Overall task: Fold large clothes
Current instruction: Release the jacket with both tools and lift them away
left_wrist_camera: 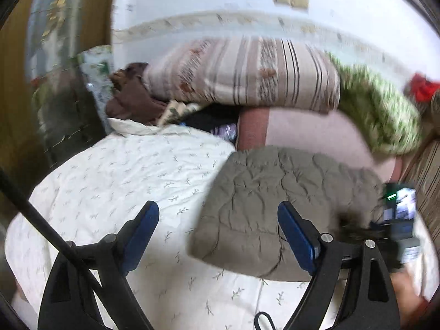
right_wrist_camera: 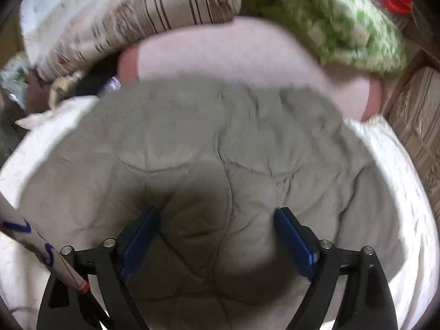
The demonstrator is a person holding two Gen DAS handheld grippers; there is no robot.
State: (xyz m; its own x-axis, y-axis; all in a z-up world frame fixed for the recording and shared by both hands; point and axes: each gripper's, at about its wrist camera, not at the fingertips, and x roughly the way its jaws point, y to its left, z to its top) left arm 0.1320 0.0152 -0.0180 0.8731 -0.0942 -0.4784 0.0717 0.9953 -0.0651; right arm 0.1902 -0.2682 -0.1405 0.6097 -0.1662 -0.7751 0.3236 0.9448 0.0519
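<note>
A grey-olive quilted garment (left_wrist_camera: pixel 275 192) lies folded into a thick block on a white bedspread (left_wrist_camera: pixel 110 178) with a small leaf print. My left gripper (left_wrist_camera: pixel 217 206) is open, its blue pads (left_wrist_camera: pixel 297 233) wide apart, above the garment's left edge, with nothing held. In the right wrist view the same garment (right_wrist_camera: pixel 220 126) fills the middle. My right gripper (right_wrist_camera: pixel 218 211) hangs open just over it; a puff of fabric lies between the fingers, and the pads do not press on it. The right gripper's body (left_wrist_camera: pixel 398 220) shows blurred at the garment's right side.
A striped pillow (left_wrist_camera: pixel 247 74) and a green patterned blanket (left_wrist_camera: pixel 379 110) are piled at the back on a pink sheet (left_wrist_camera: pixel 316 134). Brown cloth (left_wrist_camera: pixel 132 99) and a plastic bottle (left_wrist_camera: pixel 227 132) lie at the back left. A cardboard box (right_wrist_camera: pixel 418 126) stands right.
</note>
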